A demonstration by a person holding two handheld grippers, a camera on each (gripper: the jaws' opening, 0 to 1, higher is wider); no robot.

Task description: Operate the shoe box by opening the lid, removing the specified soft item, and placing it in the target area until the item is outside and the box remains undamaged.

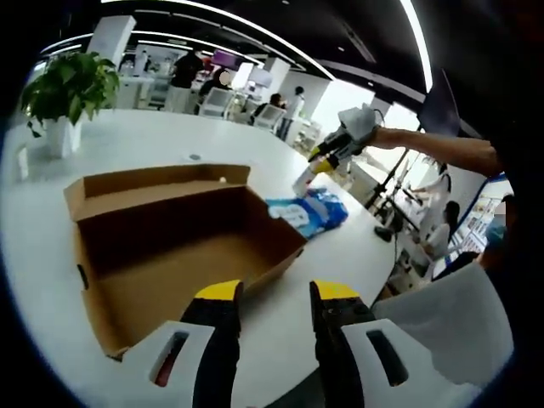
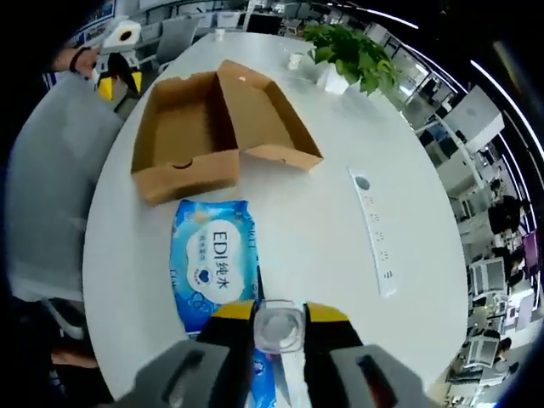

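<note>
Right gripper (image 2: 279, 327) clamps a clear bottle (image 2: 280, 325) above the wipes pack (image 2: 212, 263) (left gripper (image 1: 276, 297) gapes empty): lower gently, clear of the shoe box (image 2: 191, 127).

The shoe box (image 2: 212, 136) is plain brown cardboard, matt and a little rough. The wipes pack (image 2: 212, 259) beside it is glossy blue plastic film. The tabletop (image 2: 323, 221) is smooth white with a soft sheen. A clear plastic piece (image 2: 279, 327) looks shiny.
</note>
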